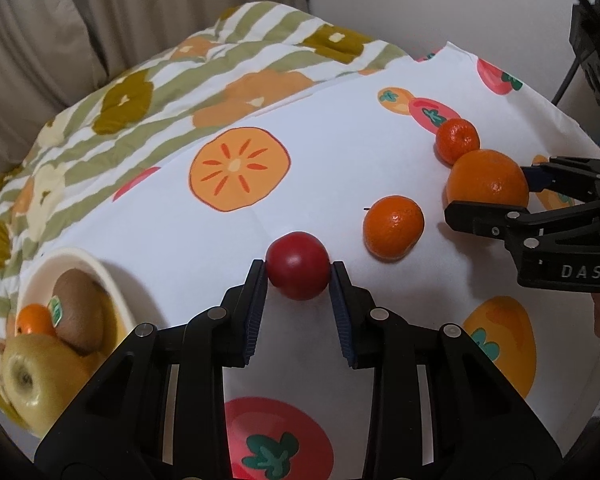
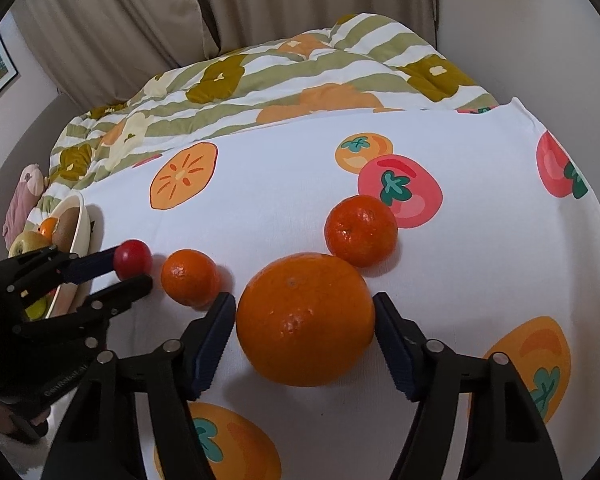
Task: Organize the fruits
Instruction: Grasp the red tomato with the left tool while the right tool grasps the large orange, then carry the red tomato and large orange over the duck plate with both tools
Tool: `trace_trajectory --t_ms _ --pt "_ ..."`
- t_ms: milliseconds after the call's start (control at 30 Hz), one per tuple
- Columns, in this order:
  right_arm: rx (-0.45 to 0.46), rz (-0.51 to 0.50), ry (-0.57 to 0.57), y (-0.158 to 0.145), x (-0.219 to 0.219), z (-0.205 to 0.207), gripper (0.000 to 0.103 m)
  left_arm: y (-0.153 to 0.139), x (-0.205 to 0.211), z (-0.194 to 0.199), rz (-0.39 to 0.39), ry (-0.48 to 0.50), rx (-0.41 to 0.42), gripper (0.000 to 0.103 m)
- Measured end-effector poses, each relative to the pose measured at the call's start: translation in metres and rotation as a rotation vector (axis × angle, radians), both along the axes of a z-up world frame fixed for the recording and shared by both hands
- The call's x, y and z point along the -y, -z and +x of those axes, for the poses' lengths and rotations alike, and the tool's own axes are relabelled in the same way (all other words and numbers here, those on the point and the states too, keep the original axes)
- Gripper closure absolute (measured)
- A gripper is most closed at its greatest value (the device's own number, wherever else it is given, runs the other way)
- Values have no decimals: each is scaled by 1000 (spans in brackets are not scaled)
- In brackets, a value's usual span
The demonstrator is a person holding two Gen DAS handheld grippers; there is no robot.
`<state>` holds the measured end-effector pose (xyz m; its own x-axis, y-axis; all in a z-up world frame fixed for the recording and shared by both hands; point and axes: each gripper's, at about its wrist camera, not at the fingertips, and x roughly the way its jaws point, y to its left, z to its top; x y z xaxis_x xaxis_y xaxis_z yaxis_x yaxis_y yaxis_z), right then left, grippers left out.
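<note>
My left gripper (image 1: 299, 270) is shut on a small red fruit (image 1: 298, 265) resting on the white fruit-print cloth (image 1: 340, 168); it also shows in the right wrist view (image 2: 133, 258). My right gripper (image 2: 305, 320) straddles a large orange (image 2: 305, 318), its pads at the orange's sides; whether they press it is unclear. Two mandarins lie loose: one (image 2: 190, 277) between the grippers, one (image 2: 361, 230) behind the large orange. A cream bowl (image 1: 112, 280) at the left holds a kiwi (image 1: 78, 312), a yellow apple (image 1: 40, 380) and a mandarin (image 1: 34, 318).
A striped floral quilt (image 1: 160, 92) lies bunched behind the cloth, with beige curtains (image 2: 300, 0) beyond. A pink soft toy (image 2: 24, 196) sits at the far left. The cloth's right edge drops off near the right gripper (image 1: 496, 200).
</note>
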<state>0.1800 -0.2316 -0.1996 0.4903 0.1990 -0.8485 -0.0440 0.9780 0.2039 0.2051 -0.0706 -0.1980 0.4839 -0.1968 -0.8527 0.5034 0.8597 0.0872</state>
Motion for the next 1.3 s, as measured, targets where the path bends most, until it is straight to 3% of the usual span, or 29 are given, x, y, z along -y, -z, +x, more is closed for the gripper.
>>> trace_trajectory --t_ms 333,733,1033,1300 --pt "22 -43 -40 -8 -3 -9 45 -15 -15 -12 -13 -63 18 67" --pt "114 -47 -105 -67 -21 -30 45 -66 -41 -32 -55 -163 75 67" --pt "191 -40 -218 -119 -68 -34 45 -114 -86 -44 -109 -265 131 67" --pt "207 17 -299 -131 -126 -23 45 -131 -143 -34 -91 -332 160 67"
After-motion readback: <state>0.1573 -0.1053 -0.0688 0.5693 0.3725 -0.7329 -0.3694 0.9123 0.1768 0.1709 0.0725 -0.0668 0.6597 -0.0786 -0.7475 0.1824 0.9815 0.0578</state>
